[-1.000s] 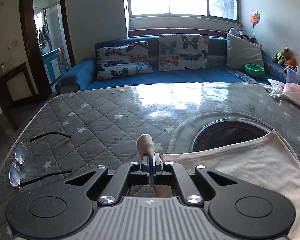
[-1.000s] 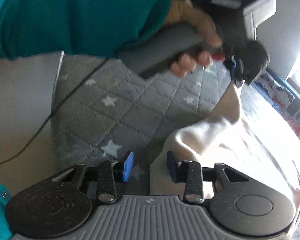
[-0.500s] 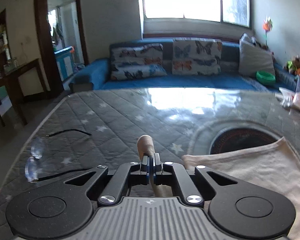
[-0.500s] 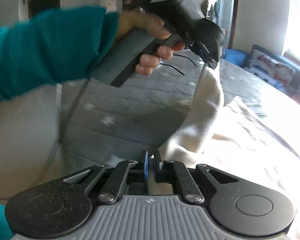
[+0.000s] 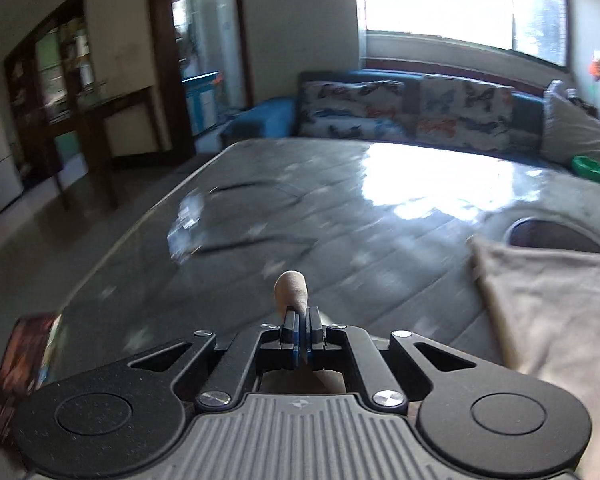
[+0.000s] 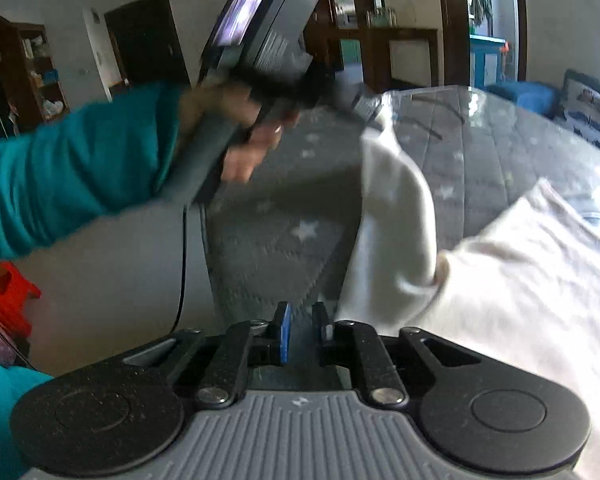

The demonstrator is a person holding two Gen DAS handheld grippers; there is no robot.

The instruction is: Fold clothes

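A cream garment (image 5: 548, 312) lies on the grey quilted table (image 5: 340, 220), at the right of the left wrist view. My left gripper (image 5: 302, 316) is shut on a rolled end of the garment (image 5: 291, 288), which sticks out past the pads. In the right wrist view a hand in a teal sleeve (image 6: 80, 168) holds that left gripper (image 6: 374, 114) above the table. From it the sleeve of the garment (image 6: 396, 208) hangs stretched down to the body of the garment (image 6: 532, 280). My right gripper (image 6: 300, 320) is low over the near table edge, its jaws opening with nothing between them; the cloth lies just to their right.
Blurred glasses (image 5: 188, 220) lie on the table's left side. A dark round inset (image 5: 552, 236) shows beyond the garment. A blue sofa with butterfly cushions (image 5: 380, 120) stands behind the table. A red stool (image 6: 4, 292) is on the floor at the left.
My left gripper has swung leftward with the cloth end still in it, stretching the sleeve. My right gripper's jaws closed, then parted a little, and the cloth now lies beside them.
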